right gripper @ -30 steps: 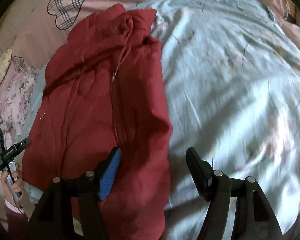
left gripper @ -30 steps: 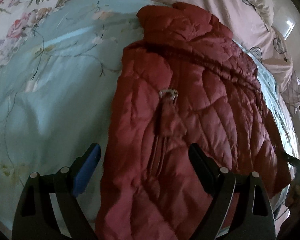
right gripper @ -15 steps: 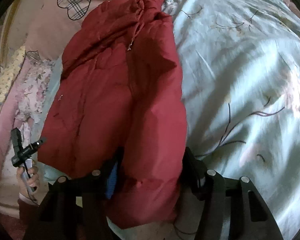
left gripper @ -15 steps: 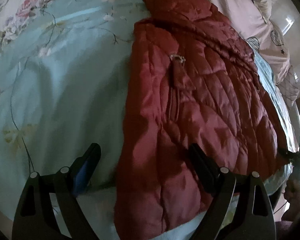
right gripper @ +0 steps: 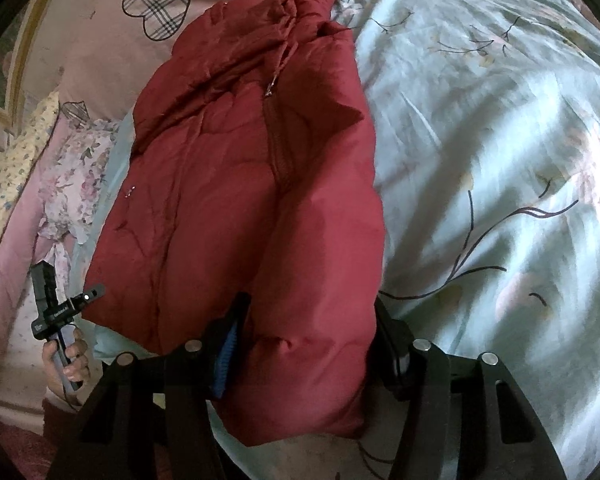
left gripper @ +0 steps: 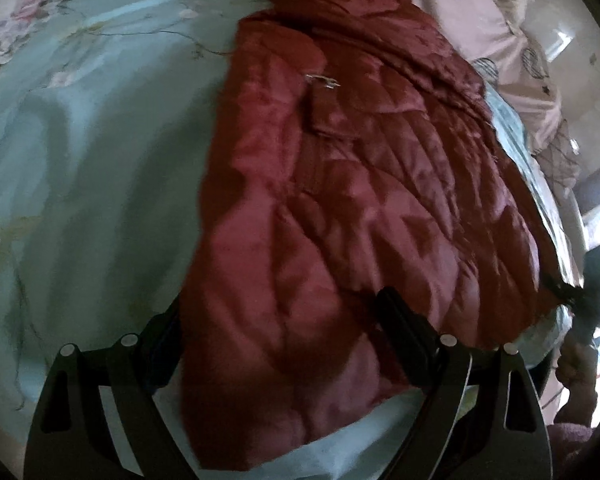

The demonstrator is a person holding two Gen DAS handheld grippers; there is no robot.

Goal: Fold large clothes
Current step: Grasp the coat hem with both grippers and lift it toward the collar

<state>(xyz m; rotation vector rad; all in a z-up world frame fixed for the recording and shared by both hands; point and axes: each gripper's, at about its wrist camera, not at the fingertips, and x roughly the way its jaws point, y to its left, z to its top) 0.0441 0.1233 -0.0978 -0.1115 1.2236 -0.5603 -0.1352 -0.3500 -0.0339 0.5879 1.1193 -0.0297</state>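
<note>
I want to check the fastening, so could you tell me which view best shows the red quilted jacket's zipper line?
The right wrist view: the red quilted jacket's zipper line runs unbroken below the pull. The left wrist view shows only the blurred metal pull.

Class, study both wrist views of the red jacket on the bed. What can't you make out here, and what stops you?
- Left wrist view: the left gripper's left finger is hidden behind the red jacket.
- Right wrist view: whether the closing right gripper's pads press the jacket's hem; puffy fabric covers them.
- Both views: the jacket's sleeves, folded out of sight.
- Left wrist view: the bedspread pattern, blurred.
</note>
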